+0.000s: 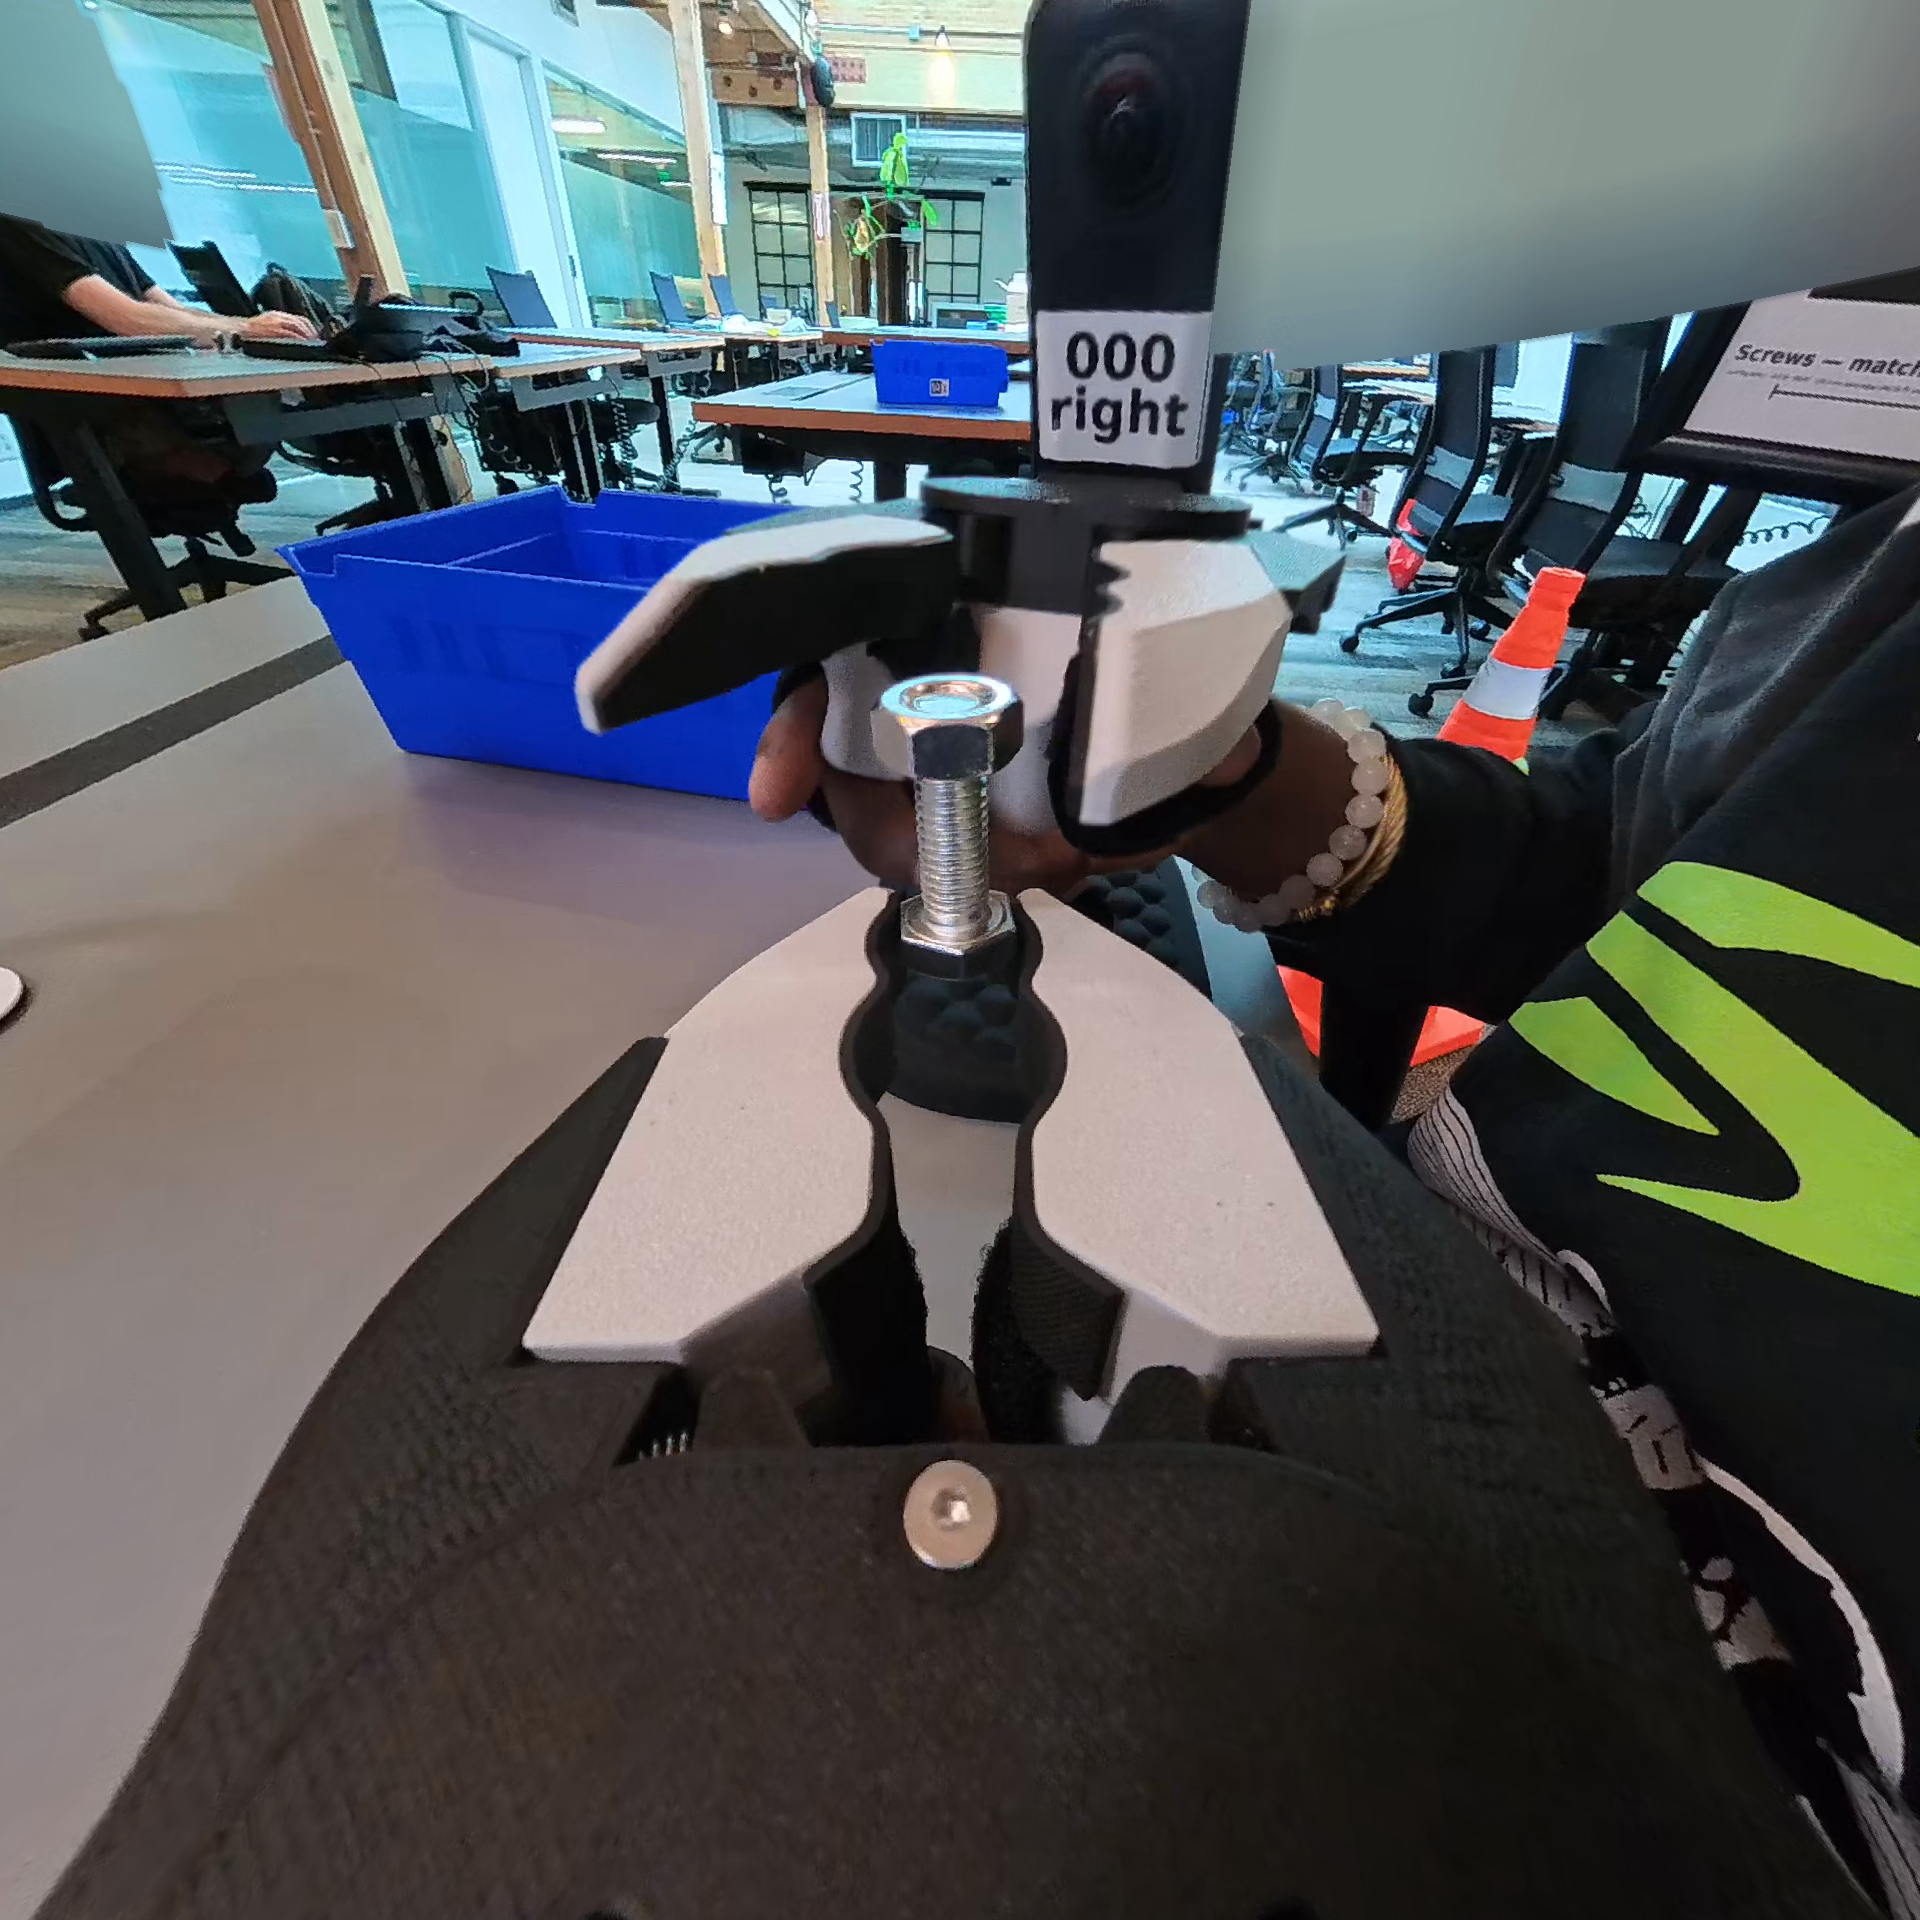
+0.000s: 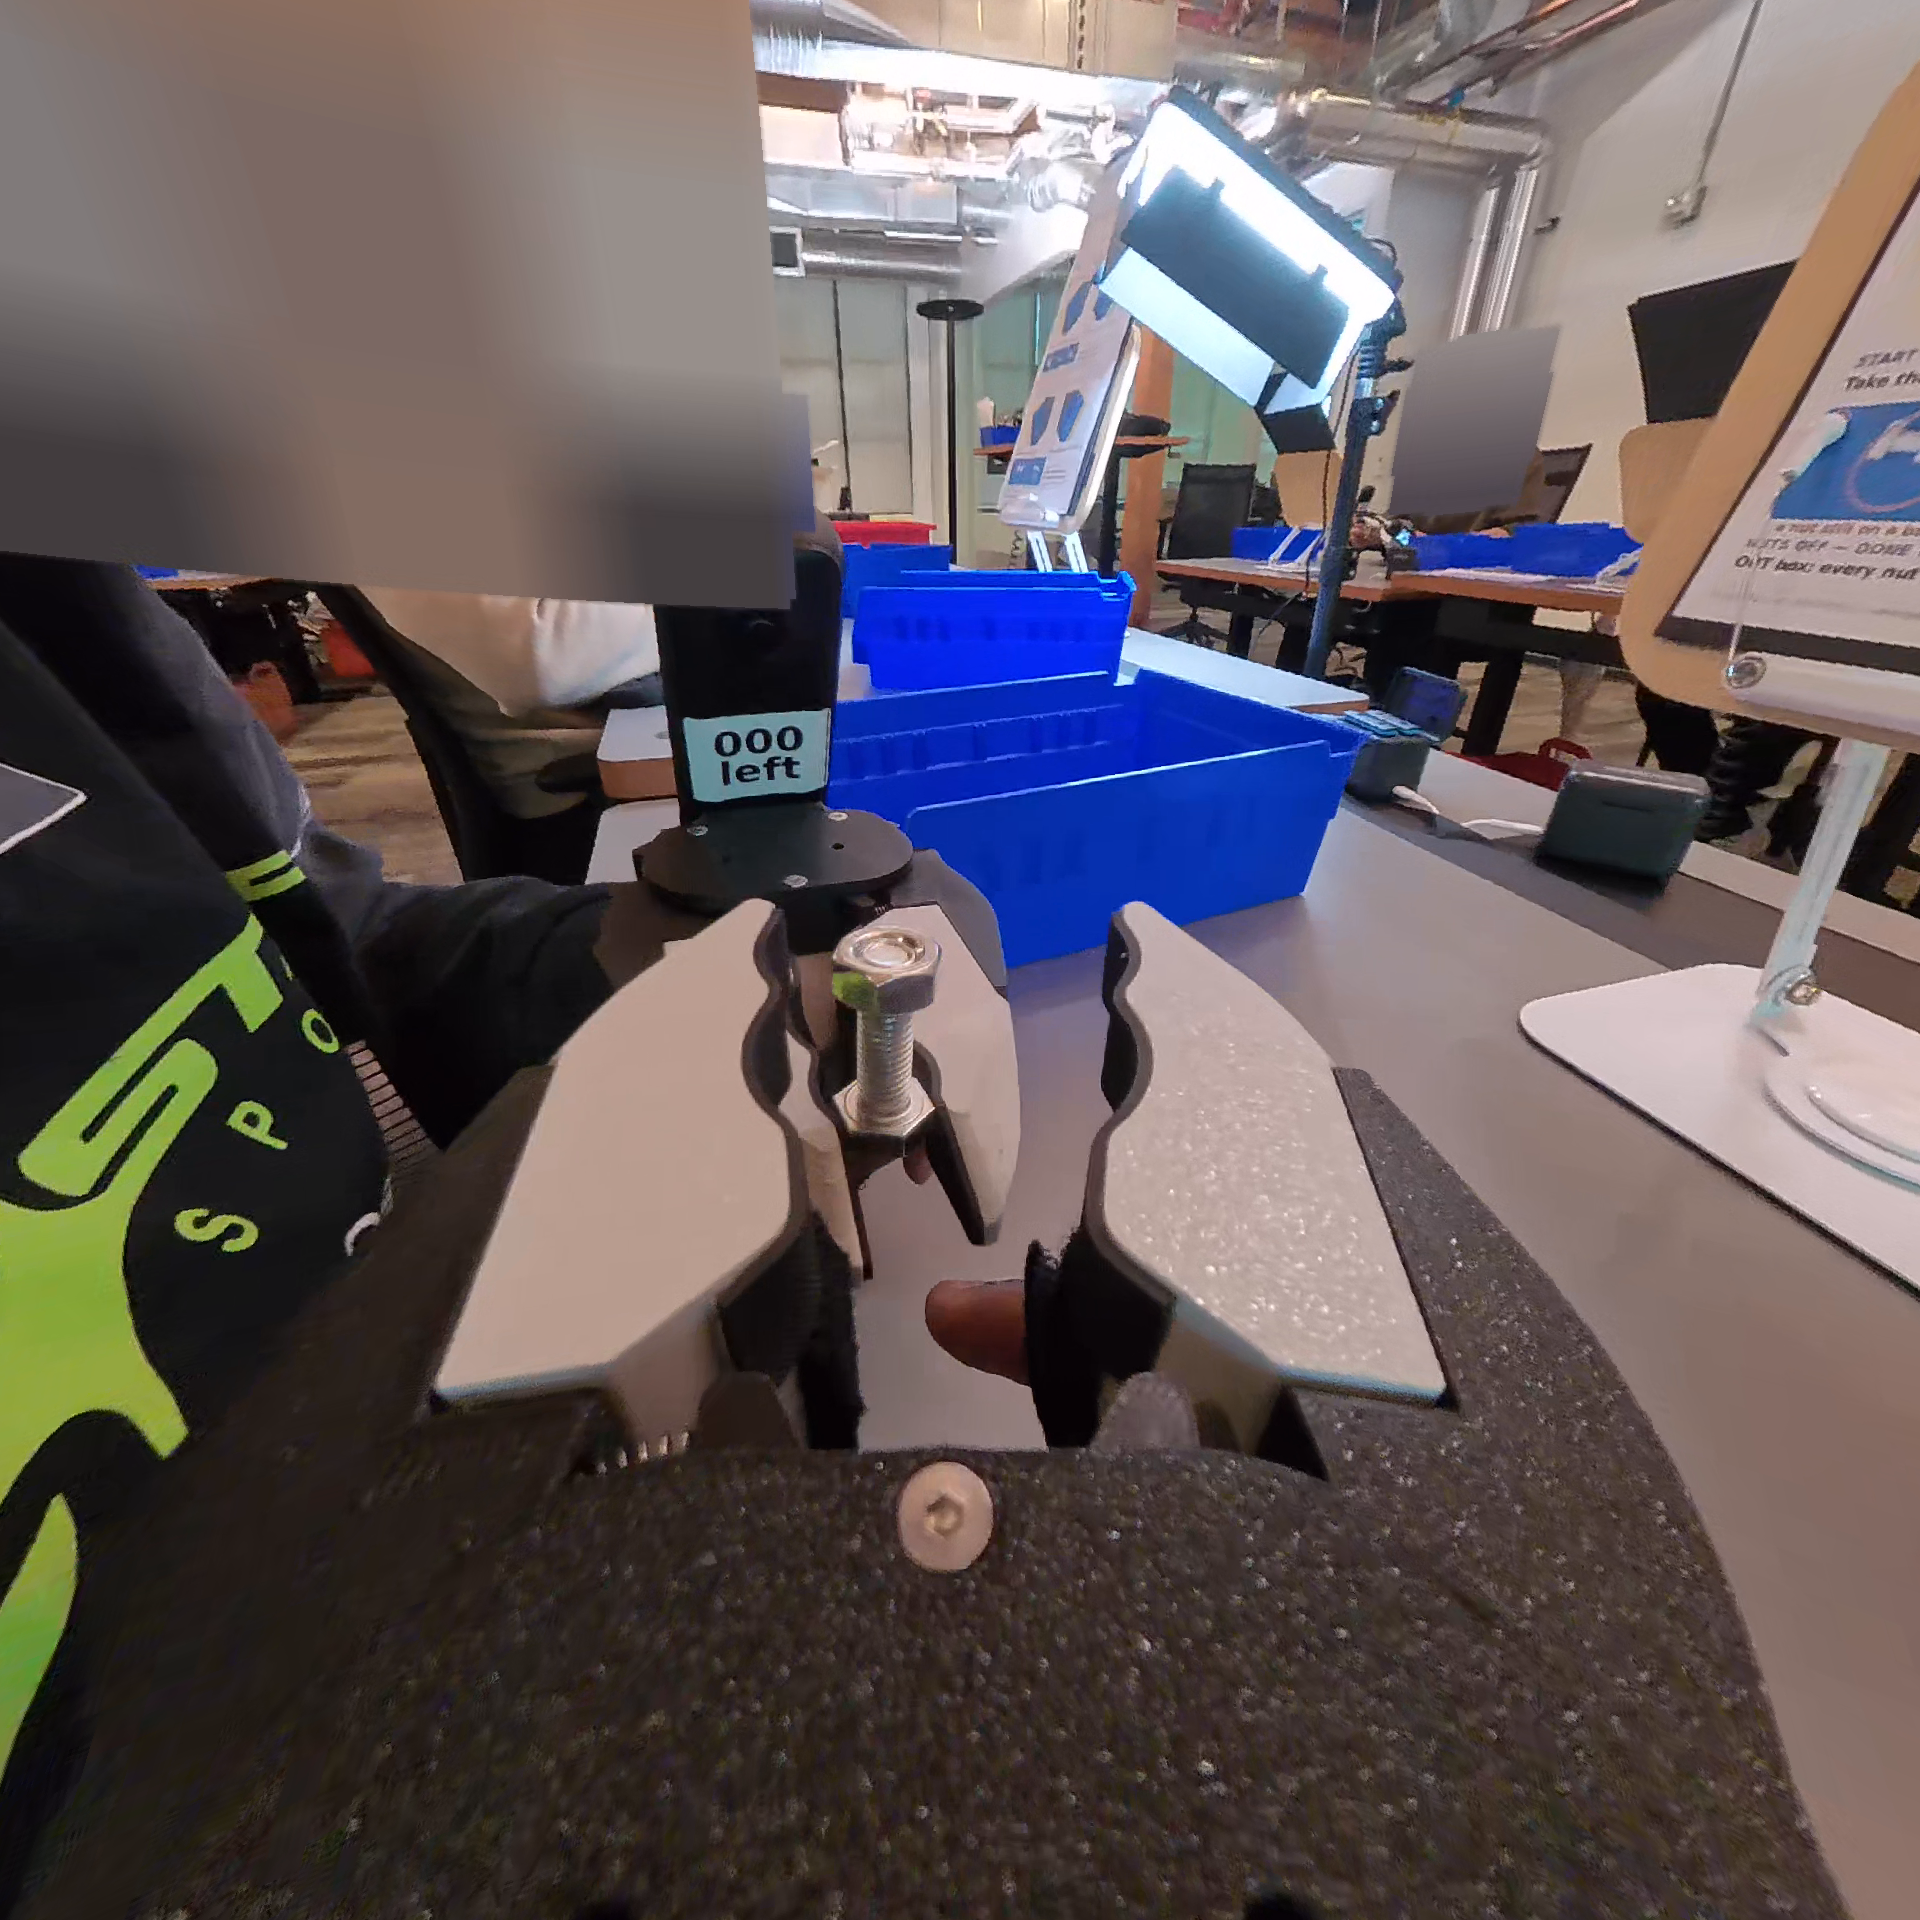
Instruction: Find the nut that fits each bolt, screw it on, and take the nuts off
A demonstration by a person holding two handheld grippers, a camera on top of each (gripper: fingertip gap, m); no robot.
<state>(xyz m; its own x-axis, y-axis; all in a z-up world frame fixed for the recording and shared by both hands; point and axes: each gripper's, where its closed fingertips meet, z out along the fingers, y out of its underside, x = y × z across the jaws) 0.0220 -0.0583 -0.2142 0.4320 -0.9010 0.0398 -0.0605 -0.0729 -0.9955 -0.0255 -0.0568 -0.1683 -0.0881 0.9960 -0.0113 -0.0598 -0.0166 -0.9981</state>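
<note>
A silver bolt (image 1: 951,821) stands upright with its hex head up, and a hex nut (image 1: 951,930) sits low on its thread. My left gripper (image 1: 951,904) is shut on the nut and holds the bolt above the grey table (image 1: 312,987). My right gripper (image 1: 831,748) is open just behind the bolt head, not touching it. In the right wrist view my right gripper (image 2: 948,920) is open and empty. The bolt (image 2: 883,1039) and nut (image 2: 883,1117) stand between its fingers, closer to the left one, held by my left gripper (image 2: 904,1174).
A blue bin (image 1: 499,623) stands on the table behind the grippers, with more blue bins (image 2: 1091,821) in the right wrist view. A sign stand with a white base (image 2: 1662,1049) is at the right. The operator's torso (image 1: 1714,1039) is close. An orange cone (image 1: 1507,675) stands on the floor. The tips of one gripper are about 6 cm away from the tips of the other.
</note>
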